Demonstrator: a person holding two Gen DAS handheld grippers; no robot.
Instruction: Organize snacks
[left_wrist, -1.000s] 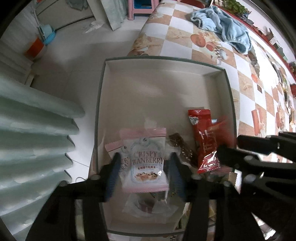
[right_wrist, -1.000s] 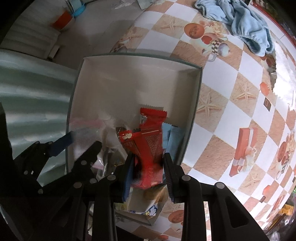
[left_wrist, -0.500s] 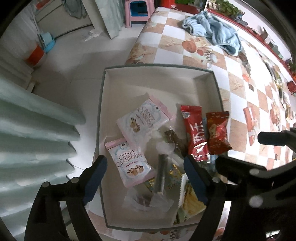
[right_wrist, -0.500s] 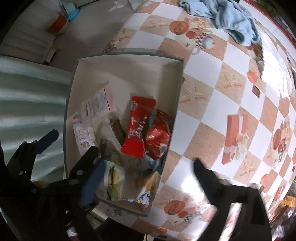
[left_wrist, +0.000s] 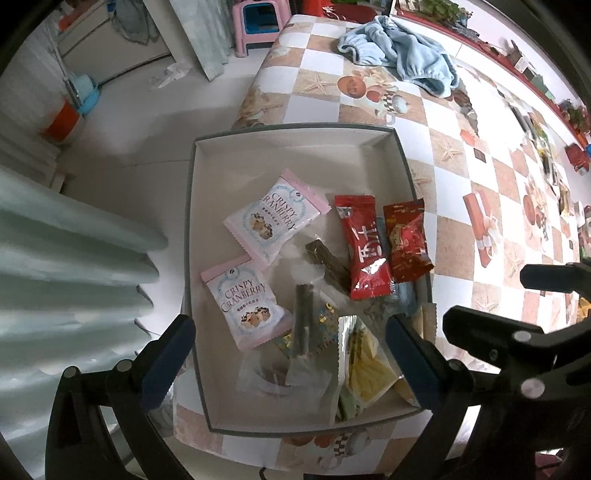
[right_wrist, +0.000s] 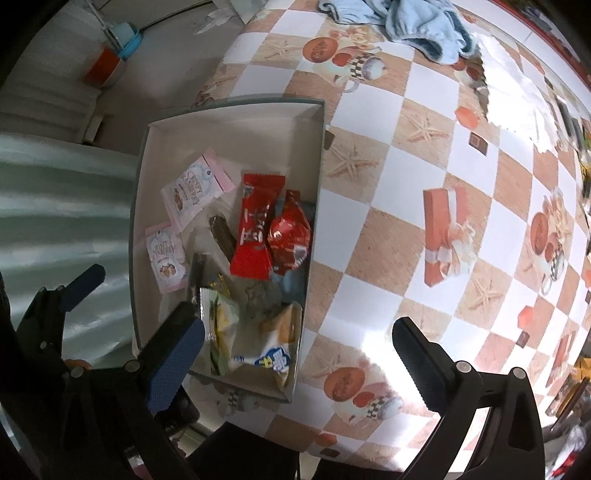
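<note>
A white box (left_wrist: 295, 155) with a grey-green rim sits at the table's left edge and holds several snack packs. In it lie two pink Crispy Cranberry packs (left_wrist: 275, 219) (left_wrist: 245, 301), a long red pack (left_wrist: 364, 247), a dark red pack (left_wrist: 408, 240), brown bars and a yellow-green pack (left_wrist: 364, 365). My left gripper (left_wrist: 291, 354) is open and empty above the box's near end. My right gripper (right_wrist: 299, 358) is open and empty, over the box's near right corner; the box (right_wrist: 229, 129) and red packs (right_wrist: 256, 225) show there too.
The checkered tablecloth (right_wrist: 424, 184) stretches right of the box. A blue towel (left_wrist: 402, 55) lies at the far end. Small items line the far right edge. A pale curtain (left_wrist: 55, 258) hangs left; a pink stool (left_wrist: 258, 18) and buckets (left_wrist: 74, 107) stand on the floor.
Both grippers opened and let go of their packs: the cranberry pack and the dark red pack now lie in the box. Both grippers have drawn back and up.
</note>
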